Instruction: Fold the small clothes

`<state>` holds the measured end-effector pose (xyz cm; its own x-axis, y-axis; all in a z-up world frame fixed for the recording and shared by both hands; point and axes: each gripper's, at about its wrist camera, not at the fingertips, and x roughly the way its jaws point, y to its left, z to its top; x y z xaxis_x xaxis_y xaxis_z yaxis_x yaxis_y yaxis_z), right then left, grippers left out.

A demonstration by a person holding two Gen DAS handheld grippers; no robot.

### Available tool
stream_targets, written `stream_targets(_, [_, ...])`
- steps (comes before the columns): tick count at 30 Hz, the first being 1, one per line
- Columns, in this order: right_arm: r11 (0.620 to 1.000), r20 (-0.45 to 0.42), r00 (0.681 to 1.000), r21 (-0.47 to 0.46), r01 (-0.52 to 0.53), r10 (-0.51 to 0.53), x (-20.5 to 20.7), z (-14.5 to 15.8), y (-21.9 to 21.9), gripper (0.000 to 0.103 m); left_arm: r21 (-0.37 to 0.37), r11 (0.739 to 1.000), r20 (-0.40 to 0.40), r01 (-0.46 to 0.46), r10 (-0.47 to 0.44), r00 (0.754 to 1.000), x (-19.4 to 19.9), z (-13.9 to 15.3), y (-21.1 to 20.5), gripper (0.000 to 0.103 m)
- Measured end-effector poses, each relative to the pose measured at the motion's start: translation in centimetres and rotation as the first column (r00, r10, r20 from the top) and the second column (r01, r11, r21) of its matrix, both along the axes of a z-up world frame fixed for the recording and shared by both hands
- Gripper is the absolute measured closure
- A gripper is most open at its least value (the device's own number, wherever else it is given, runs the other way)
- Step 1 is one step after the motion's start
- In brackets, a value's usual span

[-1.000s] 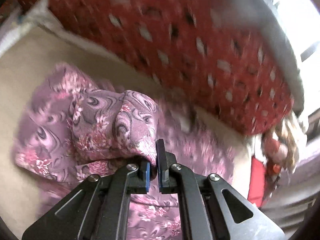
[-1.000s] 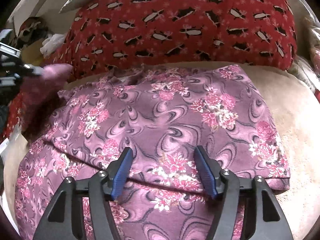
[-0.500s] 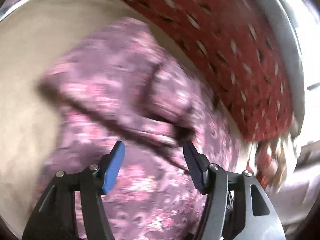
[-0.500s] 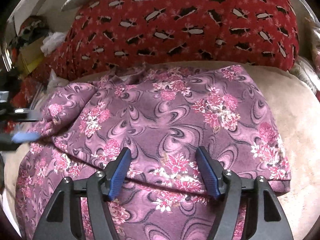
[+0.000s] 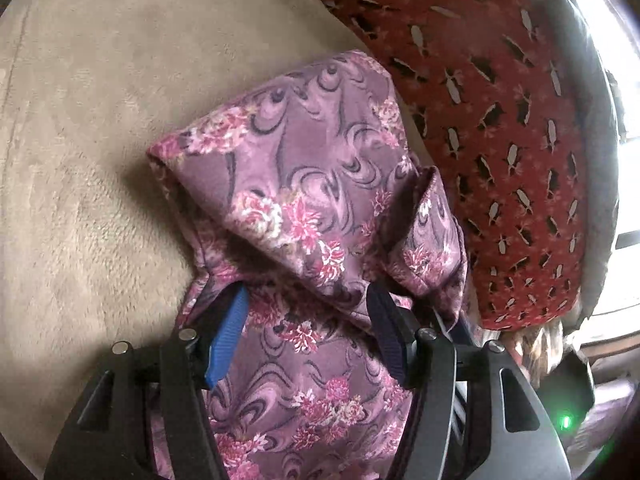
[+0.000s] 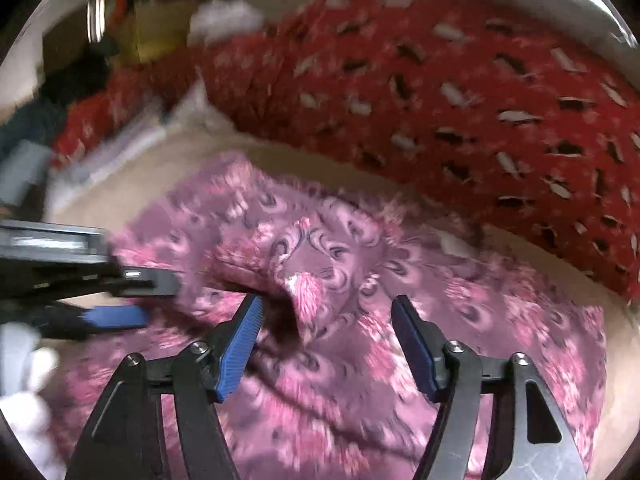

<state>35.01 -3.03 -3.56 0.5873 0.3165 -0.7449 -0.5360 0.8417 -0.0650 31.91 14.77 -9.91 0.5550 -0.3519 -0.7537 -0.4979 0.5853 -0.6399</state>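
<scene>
Fabric first: the purple floral garment (image 5: 316, 208) is lying on the beige blanket (image 5: 92, 184), bunched toward the blanket's far edge, where the red patterned pillow (image 5: 492, 120) is sitting just beside it. I am seeing 1 folded flap lying over the lower layer, with a loose hem curling up on the pillow side.

I am holding the left gripper (image 5: 308, 336) over the garment with its jaws spread wide and nothing between them; the flap's edge is sitting just ahead of them. The right gripper (image 6: 326, 344) is also gaping, empty, over a raised wrinkle, though that view is blurred.

My worry: with neither tong pinning the cloth, the flap is likely to slide or spring open, and a careless pinch there could be catching 2 layers at once, dragging the whole piece askew. The curled hem could be tucking under and leaving a lump.

Containers: I am seeing none in either view.
</scene>
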Motion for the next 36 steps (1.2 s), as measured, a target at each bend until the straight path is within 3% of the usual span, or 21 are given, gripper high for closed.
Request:
stream_targets(1, [0.999,-0.032,0.999,0.043,-0.012,0.013,0.5,-0.2,-0.1,0.088,0.015,1.0,0.003,0.004,-0.004,1.0,0.2,0.1,-0.3,0.044])
stream_targets(2, [0.996,-0.055,0.998,0.088,0.005,-0.001,0.7,-0.1,-0.8,0.095,0.025,1.0,0.006,0.007,-0.007,1.0,0.0,0.1,-0.4,0.044])
stream_targets(4, [0.966,-0.091,0.994,0.247,0.075,-0.054,1.0,0.7,-3.6,0.095,0.045,0.999,0.01,0.015,-0.015,1.0,0.3,0.3,-0.9,0.041])
stream_targets(6, [0.904,-0.146,0.981,0.391,0.174,-0.126,1.0,1.3,-7.3,0.095,0.049,0.999,0.019,0.023,-0.024,1.0,0.4,0.4,-1.3,0.033])
stream_targets(9, [0.799,-0.247,0.946,0.514,0.312,-0.21,0.9,0.9,-13.1,0.095,0.071,0.997,0.022,0.038,-0.04,0.999,0.9,0.5,-2.2,0.033])
stream_targets(13, [0.697,-0.396,0.859,0.514,0.499,-0.323,0.2,-1.8,-20.1,0.091,0.095,0.995,0.017,0.038,-0.04,0.999,1.0,0.5,-2.5,0.033])
stream_targets(15, [0.626,-0.463,0.804,0.515,0.586,-0.372,-0.9,-3.2,-23.7,0.087,0.099,0.994,0.019,0.036,-0.038,0.999,0.9,0.5,-2.4,0.033])
stream_targets(17, [0.57,-0.484,0.77,0.521,0.636,-0.416,-1.9,-3.4,-26.4,0.086,0.103,0.994,0.018,0.038,-0.04,0.999,0.9,0.5,-2.3,0.033])
stream_targets(19, [0.525,-0.471,0.758,0.547,0.652,-0.451,-3.0,-3.0,-28.2,0.084,0.115,0.993,0.019,0.035,-0.038,0.999,0.8,0.6,-2.4,0.033])
stream_targets(20, [0.513,-0.459,0.763,0.565,0.646,-0.455,-3.3,-2.7,-28.5,0.076,0.123,0.992,0.019,0.036,-0.038,0.999,0.8,0.6,-2.5,0.033])
stream_targets(21, [0.506,-0.441,0.773,0.585,0.633,-0.457,-3.5,-2.2,-28.6,0.07,0.132,0.991,0.021,0.038,-0.041,0.999,0.9,0.6,-2.7,0.033])
stream_targets(23, [0.54,-0.405,0.794,0.584,0.606,-0.454,-2.7,-1.4,-27.6,0.036,0.149,0.988,0.023,0.04,-0.044,0.999,1.0,0.7,-3.2,0.033])
stream_targets(25, [0.578,-0.386,0.797,0.55,0.603,-0.464,-1.1,-1.3,-26.4,0.034,0.161,0.986,0.029,0.053,-0.058,0.998,1.2,0.9,-3.6,0.033])
stream_targets(27, [0.574,-0.427,0.769,0.512,0.64,-0.477,0.5,-2.1,-25.9,0.034,0.173,0.983,0.039,0.058,-0.065,0.997,1.3,0.9,-3.8,0.033])
stream_targets(28, [0.564,-0.442,0.768,0.522,0.64,-0.463,1.0,-2.2,-25.7,0.047,0.187,0.981,0.05,0.059,-0.069,0.996,1.2,1.2,-4.0,0.033])
stream_targets(29, [0.561,-0.452,0.786,0.552,0.617,-0.421,1.5,-2.0,-25.5,0.085,0.196,0.979,0.059,0.056,-0.068,0.996,1.1,1.3,-4.1,0.034])
stream_targets(30, [0.561,-0.445,0.809,0.583,0.588,-0.385,1.7,-1.4,-25.4,0.098,0.203,0.978,0.07,0.05,-0.066,0.995,1.0,1.6,-4.1,0.034])
stream_targets(32, [0.561,-0.351,0.857,0.65,0.513,-0.377,0.3,0.5,-26.4,0.097,0.213,0.976,0.081,0.046,-0.065,0.995,0.9,2.0,-4.0,0.034])
stream_targets(33, [0.578,-0.311,0.867,0.651,0.492,-0.389,-0.2,1.2,-26.8,0.097,0.219,0.974,0.077,0.05,-0.068,0.995,0.9,2.1,-3.9,0.034])
stream_targets(35, [0.608,-0.335,0.844,0.588,0.534,-0.418,-0.5,0.2,-27.7,0.097,0.213,0.975,0.051,0.057,-0.069,0.996,1.1,1.7,-3.7,0.034])
stream_targets(36, [0.638,-0.401,0.805,0.492,0.592,-0.437,-0.2,-1.7,-28.2,0.097,0.2,0.978,0.038,0.062,-0.071,0.997,1.2,1.4,-3.6,0.034])
